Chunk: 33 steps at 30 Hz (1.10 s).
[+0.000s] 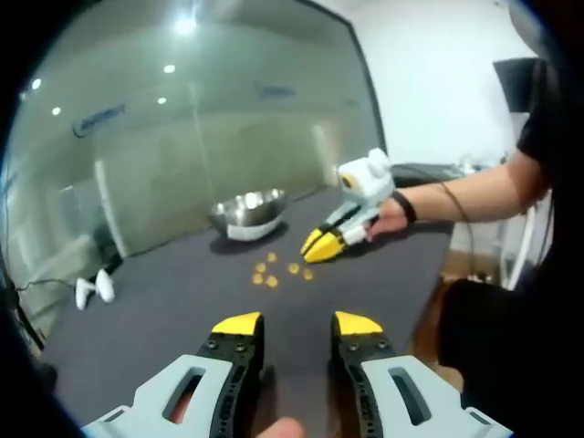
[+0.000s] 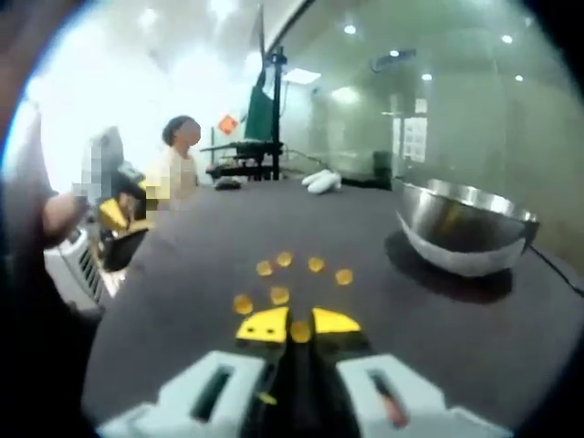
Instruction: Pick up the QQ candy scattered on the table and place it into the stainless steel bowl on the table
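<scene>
Several yellow QQ candies [image 1: 274, 272] lie scattered on the dark table [image 1: 182, 301], in front of the stainless steel bowl [image 1: 248, 212]. My left gripper [image 1: 297, 324] hovers open over the near part of the table, with nothing between its jaws. A hand holds my right gripper [image 1: 321, 245] low at the right side of the candies. In the right gripper view its yellow tips [image 2: 300, 327] are closed on one QQ candy [image 2: 300, 332], with more candies [image 2: 279, 295] just ahead. The bowl [image 2: 465, 233] stands to the right, and the left gripper [image 2: 117, 219] shows at the left.
Two white controllers [image 1: 96, 290] lie at the table's far side [image 2: 321, 181]. A glass wall runs behind the bowl. A person [image 2: 178, 164] stands beyond the table. The table's edge [image 1: 438, 274] drops off near the person holding the grippers.
</scene>
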Available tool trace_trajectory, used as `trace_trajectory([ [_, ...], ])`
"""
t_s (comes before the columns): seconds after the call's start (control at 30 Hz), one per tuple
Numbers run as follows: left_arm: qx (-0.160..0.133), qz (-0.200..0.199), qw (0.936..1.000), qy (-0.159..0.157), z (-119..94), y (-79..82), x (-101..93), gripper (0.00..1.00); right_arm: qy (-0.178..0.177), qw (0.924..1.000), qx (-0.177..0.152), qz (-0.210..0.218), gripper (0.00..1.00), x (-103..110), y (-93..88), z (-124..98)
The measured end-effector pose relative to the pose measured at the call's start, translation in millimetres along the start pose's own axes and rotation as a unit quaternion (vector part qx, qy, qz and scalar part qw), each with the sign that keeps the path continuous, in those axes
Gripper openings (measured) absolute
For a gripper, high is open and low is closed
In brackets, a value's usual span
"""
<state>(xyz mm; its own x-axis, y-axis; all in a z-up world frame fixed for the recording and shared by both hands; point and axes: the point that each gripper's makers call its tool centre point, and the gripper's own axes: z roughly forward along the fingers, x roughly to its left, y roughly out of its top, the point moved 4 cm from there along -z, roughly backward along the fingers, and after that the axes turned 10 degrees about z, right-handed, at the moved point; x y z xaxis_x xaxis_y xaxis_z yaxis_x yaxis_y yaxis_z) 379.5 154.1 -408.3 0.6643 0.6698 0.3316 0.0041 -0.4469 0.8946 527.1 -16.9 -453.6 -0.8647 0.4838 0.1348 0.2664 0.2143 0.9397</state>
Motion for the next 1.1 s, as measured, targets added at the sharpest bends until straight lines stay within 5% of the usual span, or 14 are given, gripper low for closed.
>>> trace_trajectory([
  [0.53, -0.002, 0.001, 1.0, 0.001, -1, 1.2, -1.2, 0.31, -0.047, 0.9966, -0.061, -0.028, 0.09, -24, 71.6, -28],
  [0.73, -0.006, -0.003, 0.9999, 0.011, 1, 3.3, 4.4, 0.31, -0.094, 0.9905, -0.097, -0.028, 0.09, -53, 103.9, -30],
  [0.83, -0.008, 0.006, 0.9999, 0.01, 3, 6.1, 3.2, 0.31, -0.121, 0.988, -0.096, 0.006, 0.09, -69, 111.2, -27],
  [1.1, -0.003, 0.012, 0.9999, 0.005, 2, 4.3, 0.4, 0.31, -0.148, 0.9822, -0.114, -0.015, 0.09, -106, 140.0, -13],
])
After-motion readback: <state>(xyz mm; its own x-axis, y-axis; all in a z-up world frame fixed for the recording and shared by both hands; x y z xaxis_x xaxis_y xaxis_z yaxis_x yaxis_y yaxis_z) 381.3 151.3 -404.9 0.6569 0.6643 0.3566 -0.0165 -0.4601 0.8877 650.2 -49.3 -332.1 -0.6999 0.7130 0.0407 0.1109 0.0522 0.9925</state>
